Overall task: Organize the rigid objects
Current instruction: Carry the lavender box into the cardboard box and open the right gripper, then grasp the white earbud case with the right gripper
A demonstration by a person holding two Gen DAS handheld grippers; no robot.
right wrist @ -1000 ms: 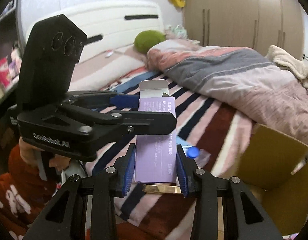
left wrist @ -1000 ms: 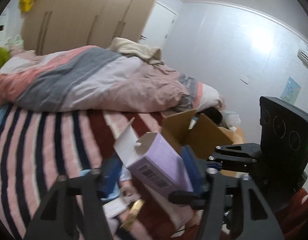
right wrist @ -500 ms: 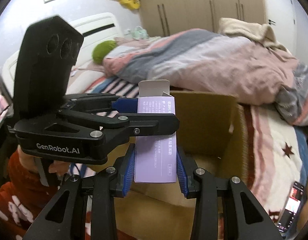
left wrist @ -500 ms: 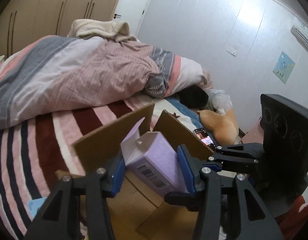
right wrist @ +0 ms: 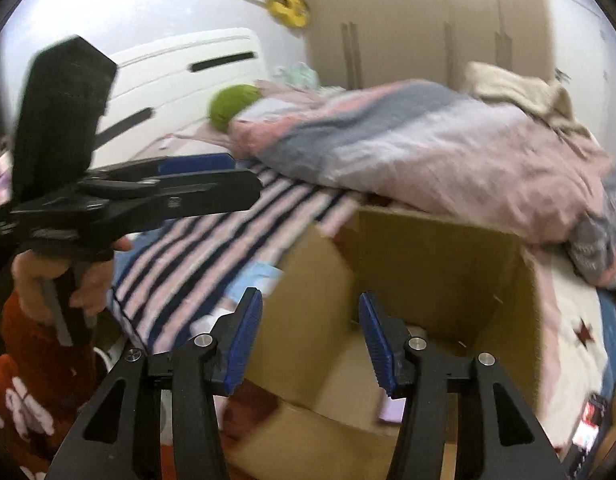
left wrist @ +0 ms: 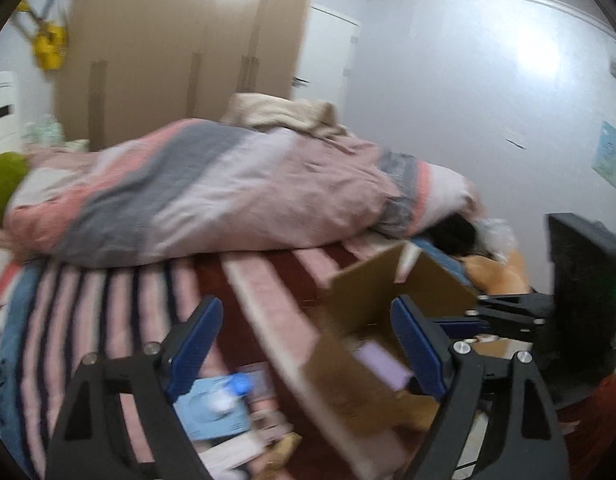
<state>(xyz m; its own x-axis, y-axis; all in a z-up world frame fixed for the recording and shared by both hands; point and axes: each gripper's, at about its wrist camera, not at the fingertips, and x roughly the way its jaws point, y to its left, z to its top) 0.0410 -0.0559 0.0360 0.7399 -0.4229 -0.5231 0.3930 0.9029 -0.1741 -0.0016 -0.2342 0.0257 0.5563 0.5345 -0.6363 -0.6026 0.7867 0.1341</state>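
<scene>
The purple carton [left wrist: 382, 364] lies inside the open cardboard box [left wrist: 368, 304] on the striped bed; in the right wrist view only a corner of the carton [right wrist: 390, 410] shows low in the box [right wrist: 428, 256]. My left gripper [left wrist: 305, 344] is open and empty, above the box's left flap. My right gripper [right wrist: 310, 340] is open and empty over the box's near left side. The left gripper also shows at the left of the right wrist view [right wrist: 195, 184].
A light blue pack with a blue cap [left wrist: 215, 404] and small packets [left wrist: 243, 448] lie on the striped blanket [left wrist: 107, 320] left of the box. A bunched duvet [left wrist: 227, 192] fills the far side. A phone [right wrist: 588, 432] lies at the lower right.
Both grippers held the purple carton over the box; both have opened and the carton has dropped into the box. The left gripper has swung back to the left.
</scene>
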